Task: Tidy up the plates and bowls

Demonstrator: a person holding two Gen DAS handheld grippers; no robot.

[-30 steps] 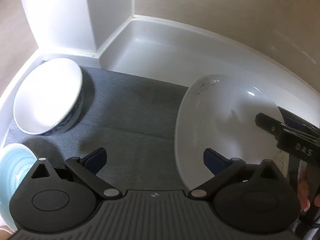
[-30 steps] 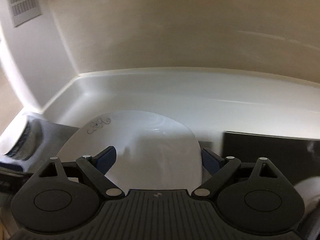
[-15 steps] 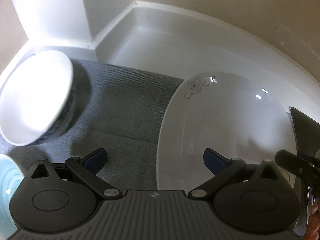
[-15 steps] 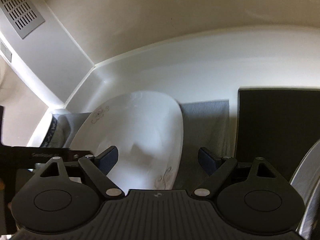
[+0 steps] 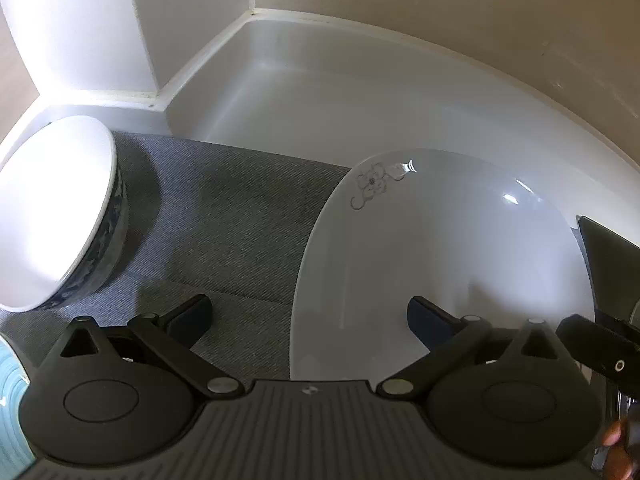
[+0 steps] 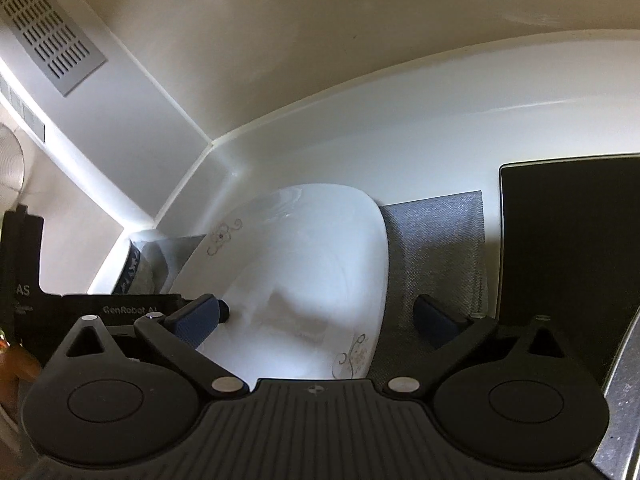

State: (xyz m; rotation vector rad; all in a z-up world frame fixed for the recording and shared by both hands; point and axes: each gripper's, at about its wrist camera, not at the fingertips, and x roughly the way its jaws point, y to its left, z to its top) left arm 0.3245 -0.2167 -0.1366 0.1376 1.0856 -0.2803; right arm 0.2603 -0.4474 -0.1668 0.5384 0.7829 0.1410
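Observation:
A white plate (image 5: 440,256) with a grey flower print lies flat on the grey mat (image 5: 224,216); it also shows in the right wrist view (image 6: 304,272). A white bowl with a dark blue patterned outside (image 5: 52,216) stands at the mat's left. A pale blue ribbed dish (image 5: 10,412) peeks in at the bottom left. My left gripper (image 5: 308,316) is open and empty above the plate's left edge. My right gripper (image 6: 318,316) is open and empty above the plate's near part.
The mat lies on a white counter (image 5: 340,92) with a raised rim against a beige wall. A black cooktop (image 6: 568,248) lies right of the mat. A metal sink edge (image 6: 624,408) shows at the bottom right. A vent grille (image 6: 48,40) is on the left wall.
The right gripper has pulled back and up from the plate, which now lies free on the mat. The left gripper has shifted slightly; the bowl has not moved.

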